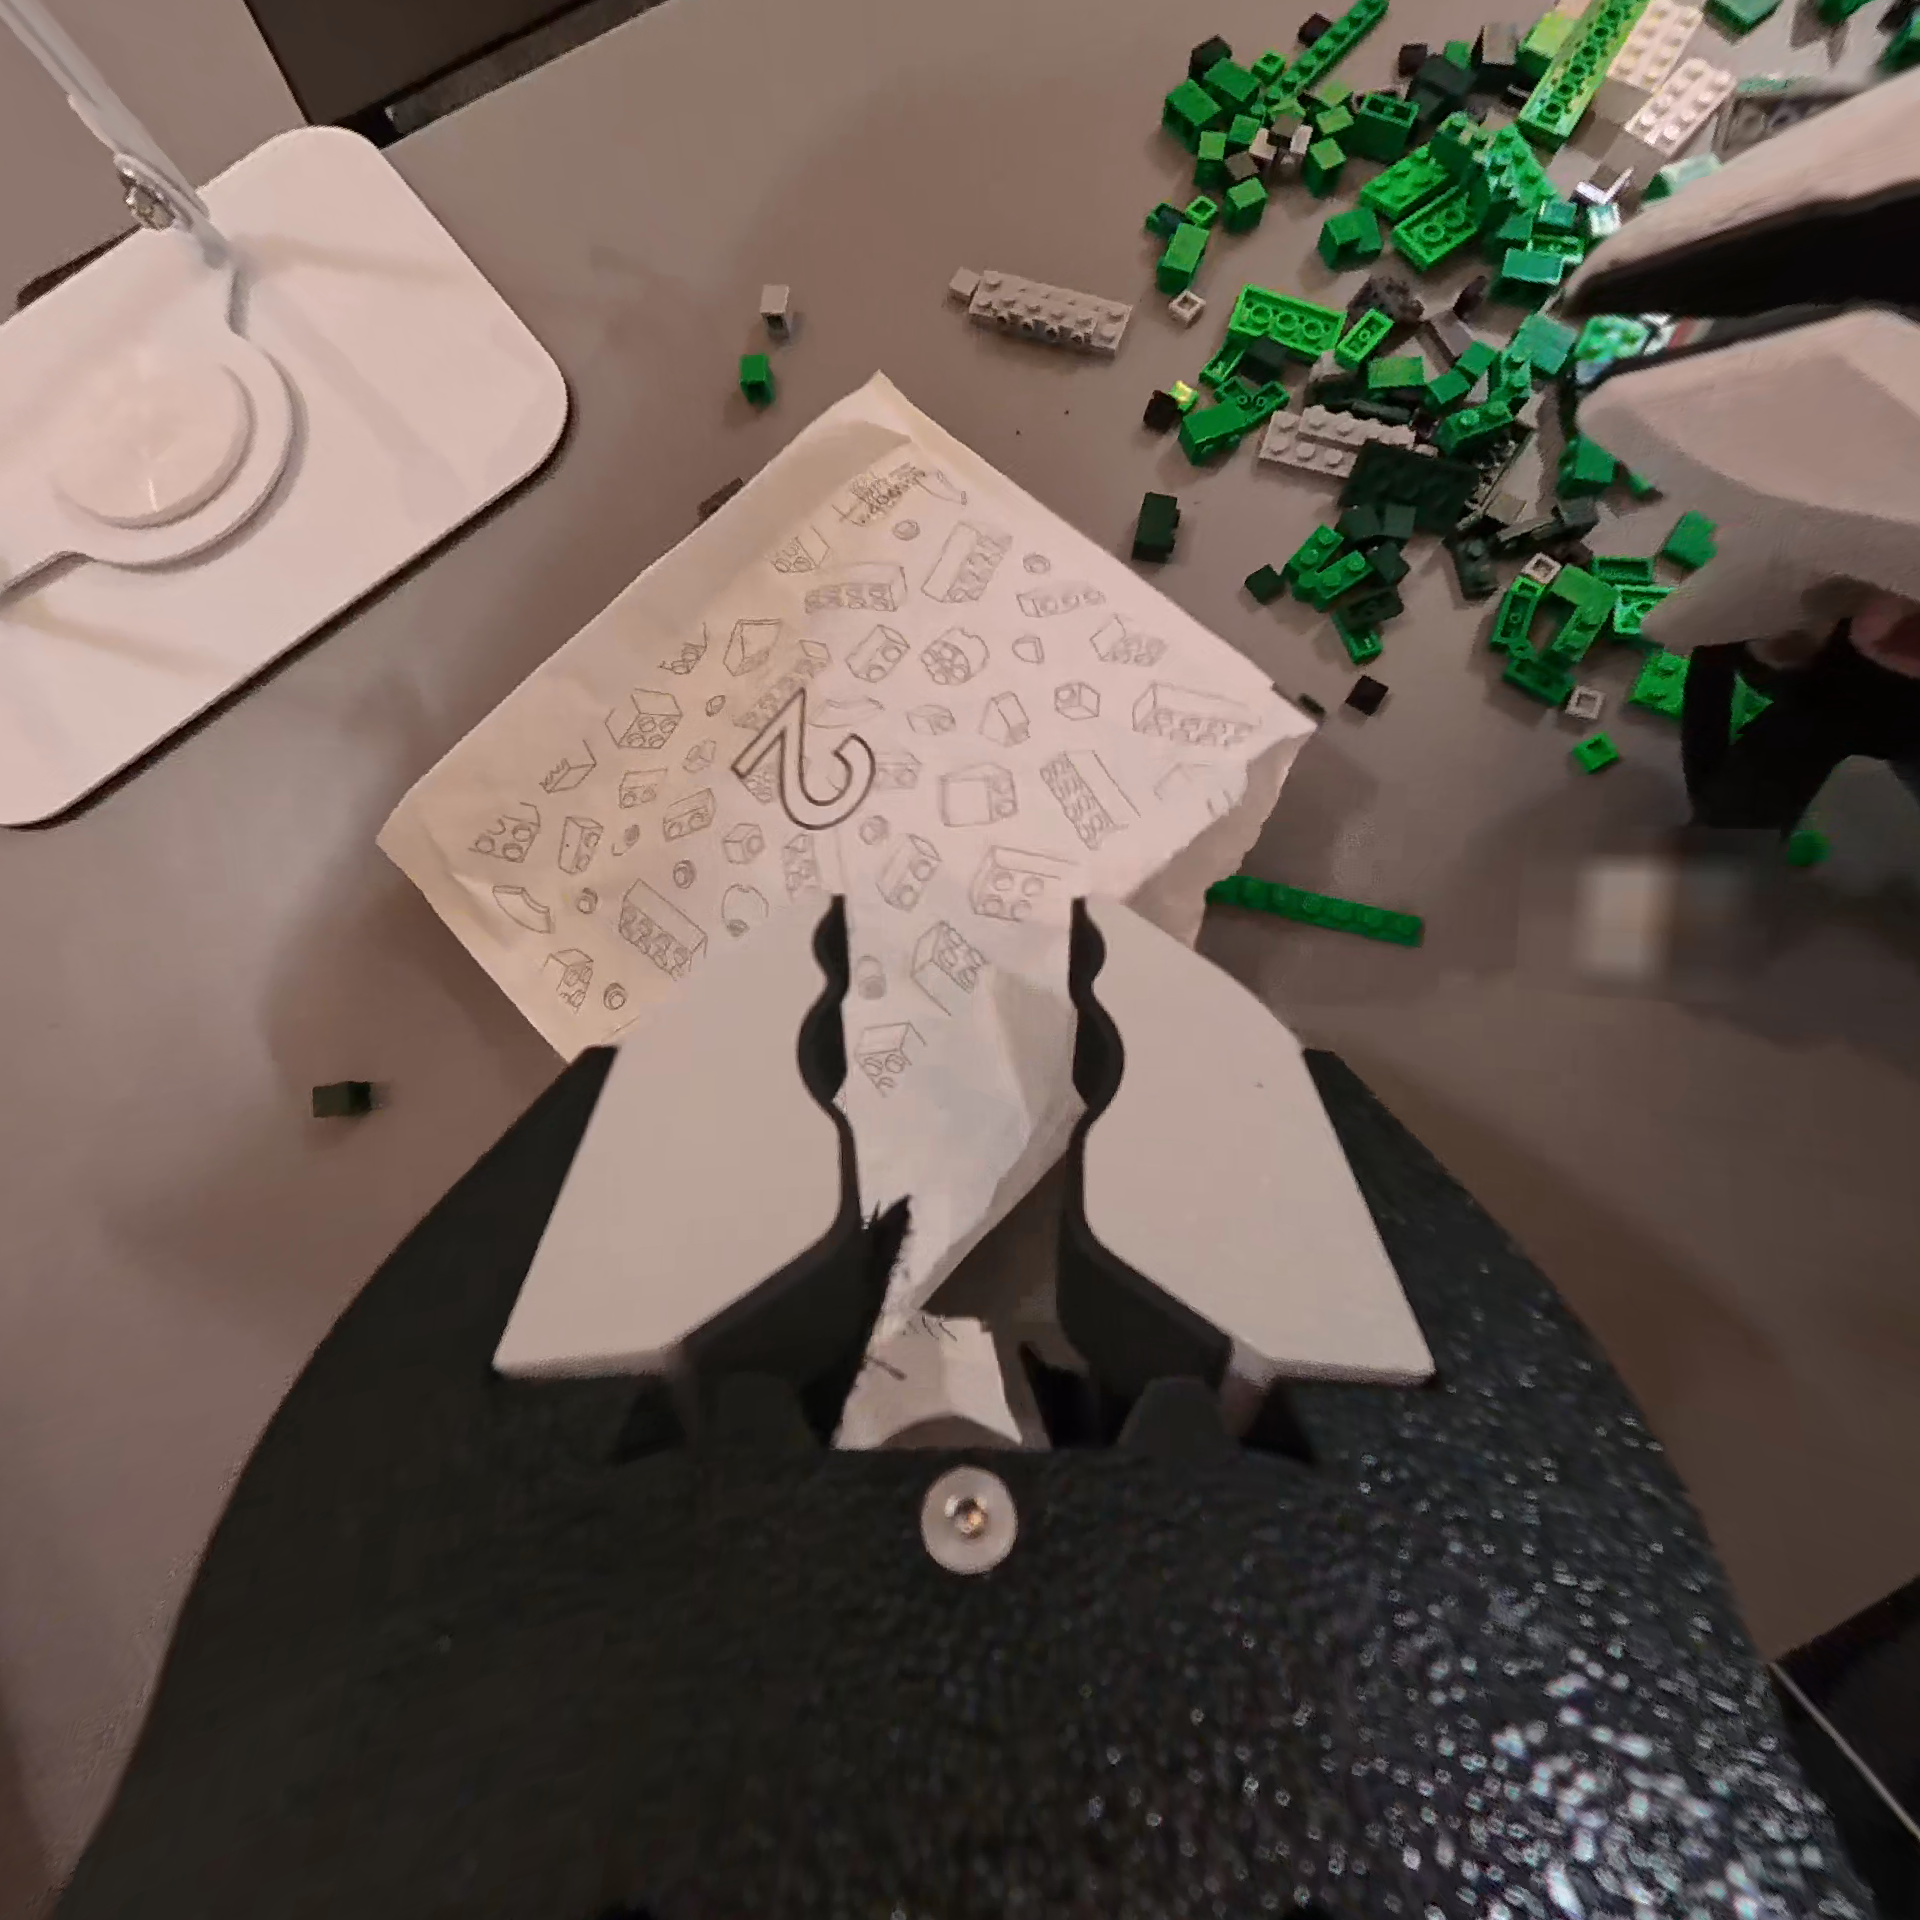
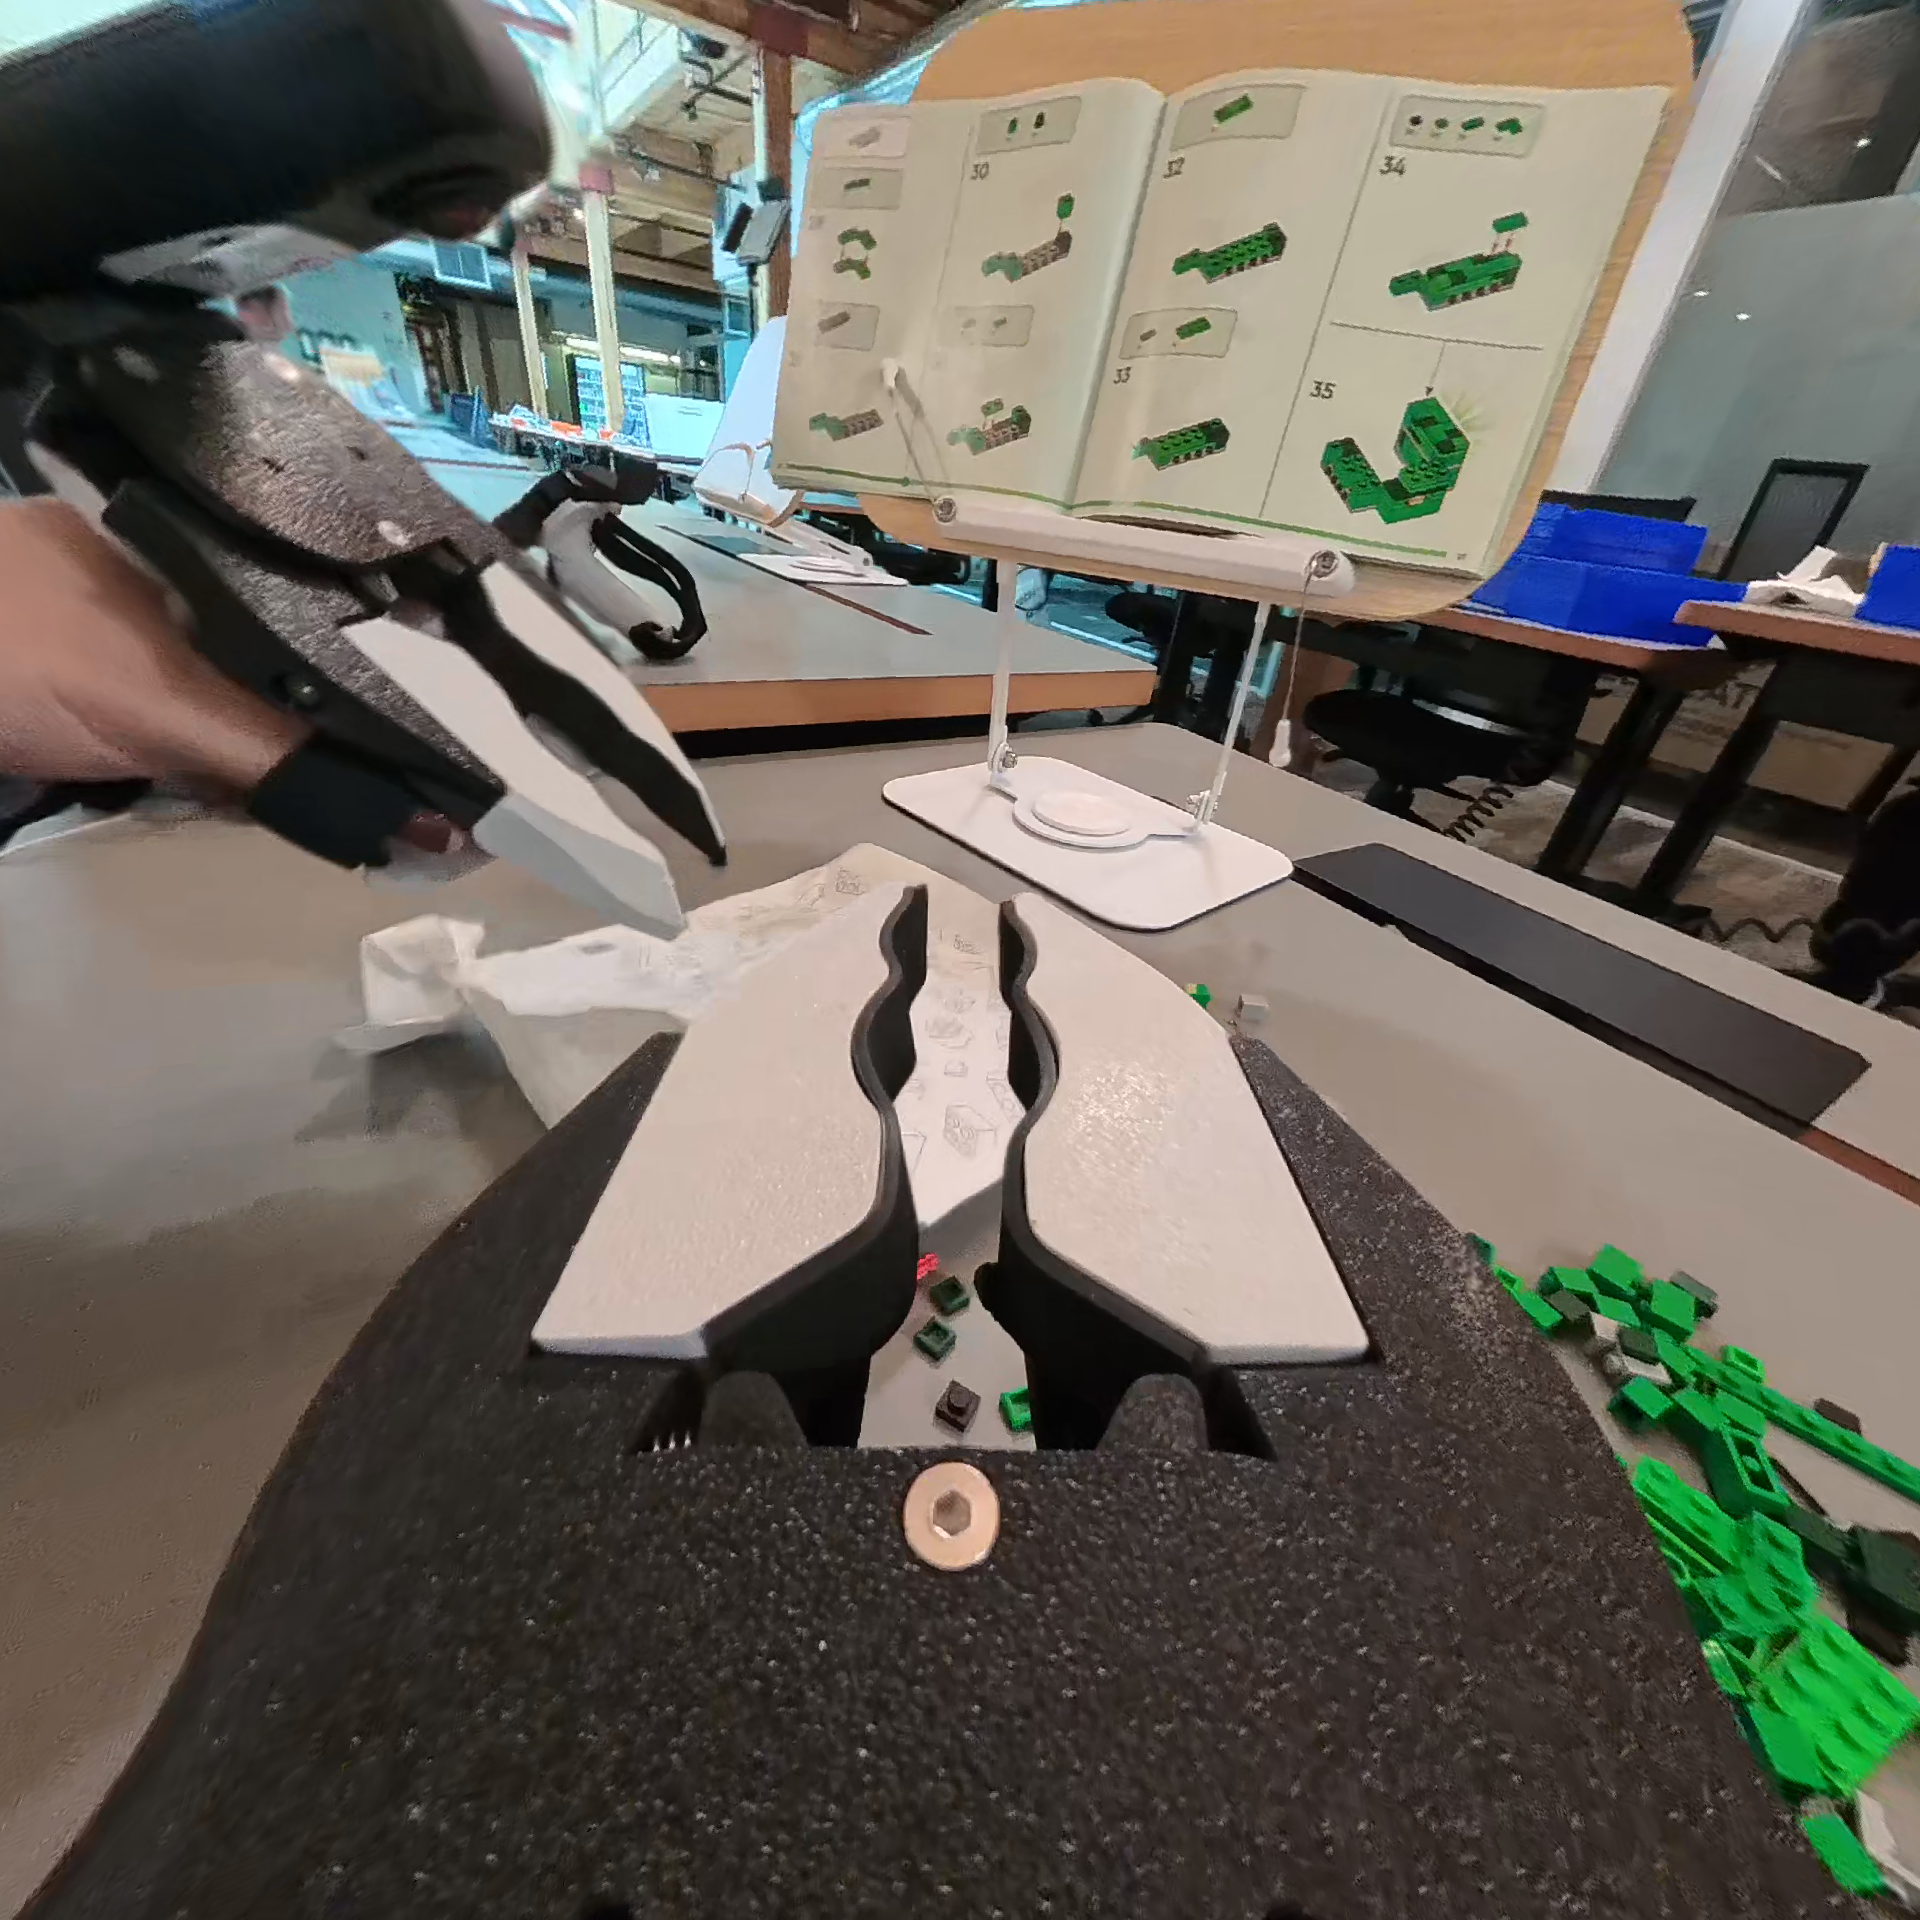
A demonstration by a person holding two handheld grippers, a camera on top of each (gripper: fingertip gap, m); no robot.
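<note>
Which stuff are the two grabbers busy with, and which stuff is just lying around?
At the grippers:
- left gripper: printed paper bag crumpled between its fingers
- right gripper: open and empty, above the green brick pile

Lying about:
- long grey brick
- white book stand with open booklet
- black strip

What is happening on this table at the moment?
A person holds a gripper in each hand over a grey table. The left gripper is above a torn white paper bag printed with brick drawings, its jaws apart around the crumpled end. The right gripper hovers open beside a scattered pile of green bricks. An open instruction booklet rests on a stand.
</note>
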